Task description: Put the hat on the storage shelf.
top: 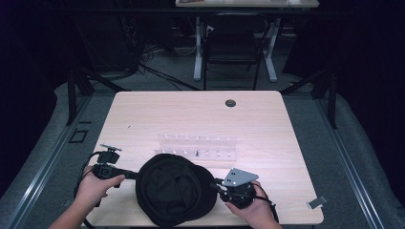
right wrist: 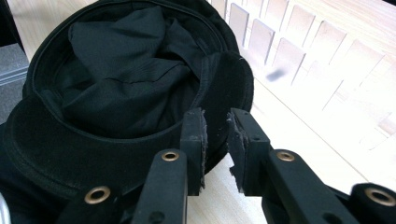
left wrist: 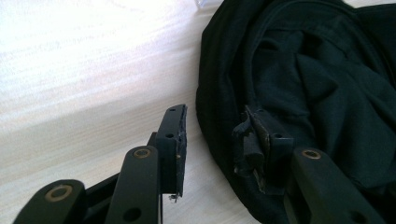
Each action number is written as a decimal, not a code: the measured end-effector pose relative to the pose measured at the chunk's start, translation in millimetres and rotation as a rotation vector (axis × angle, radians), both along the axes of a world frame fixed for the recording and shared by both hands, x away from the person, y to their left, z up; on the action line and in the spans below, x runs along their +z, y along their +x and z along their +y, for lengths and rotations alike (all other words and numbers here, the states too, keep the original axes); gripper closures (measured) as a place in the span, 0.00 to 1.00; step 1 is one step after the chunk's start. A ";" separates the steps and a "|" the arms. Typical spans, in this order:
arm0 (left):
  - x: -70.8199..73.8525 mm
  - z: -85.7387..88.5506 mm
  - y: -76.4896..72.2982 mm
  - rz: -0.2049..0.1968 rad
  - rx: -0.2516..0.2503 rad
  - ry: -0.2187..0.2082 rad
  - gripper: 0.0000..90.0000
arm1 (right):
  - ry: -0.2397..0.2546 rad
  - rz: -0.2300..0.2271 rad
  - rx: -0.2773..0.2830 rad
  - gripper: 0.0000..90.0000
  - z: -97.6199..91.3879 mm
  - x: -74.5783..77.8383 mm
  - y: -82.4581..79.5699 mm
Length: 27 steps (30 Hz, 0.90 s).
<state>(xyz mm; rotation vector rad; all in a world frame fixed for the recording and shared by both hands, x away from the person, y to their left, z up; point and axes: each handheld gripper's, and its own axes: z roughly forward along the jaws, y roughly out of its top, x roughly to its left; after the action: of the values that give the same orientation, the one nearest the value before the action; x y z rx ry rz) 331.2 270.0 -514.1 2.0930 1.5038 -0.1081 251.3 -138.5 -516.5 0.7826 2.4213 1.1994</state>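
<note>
A pale wooden tabletop (top: 143, 114) with rounded corners stands on grey carpet floor (top: 172, 71) in a dark room — black surroundings on both sides. Beyond it, a black chair (top: 232, 47) sits at a second desk (top: 246, 4) on white legs, with cables (top: 143, 59) trailing across the floor.

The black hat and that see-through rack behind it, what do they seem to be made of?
The black hat looks like soft woven cloth with a matt finish: it creases and bunches inside, and a stitched band runs round its rim. The rack looks like clear plastic, perhaps acrylic: the pale wood-grain table shows through its glossy upright dividers. Glass cannot be ruled out.
</note>
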 end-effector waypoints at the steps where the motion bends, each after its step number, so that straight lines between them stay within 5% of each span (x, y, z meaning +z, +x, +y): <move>1: -0.8 -0.3 0.9 0.015 0.007 0.001 0.66 | -0.001 -0.001 0.002 0.84 0.3 -0.7 -0.1; 7: -6.9 -0.9 3.2 0.101 0.041 -0.035 0.65 | -0.001 0.008 0.000 0.84 -0.2 -1.9 -0.1; 27: -20.2 -5.6 1.4 0.198 0.062 -0.063 0.75 | -0.009 0.024 0.015 0.89 2.6 -6.3 0.7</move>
<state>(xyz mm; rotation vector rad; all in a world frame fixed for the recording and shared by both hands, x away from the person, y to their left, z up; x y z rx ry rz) 332.6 264.4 -534.3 2.0328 1.6562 -0.3436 251.9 -136.0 -522.8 0.7812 2.4548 1.1901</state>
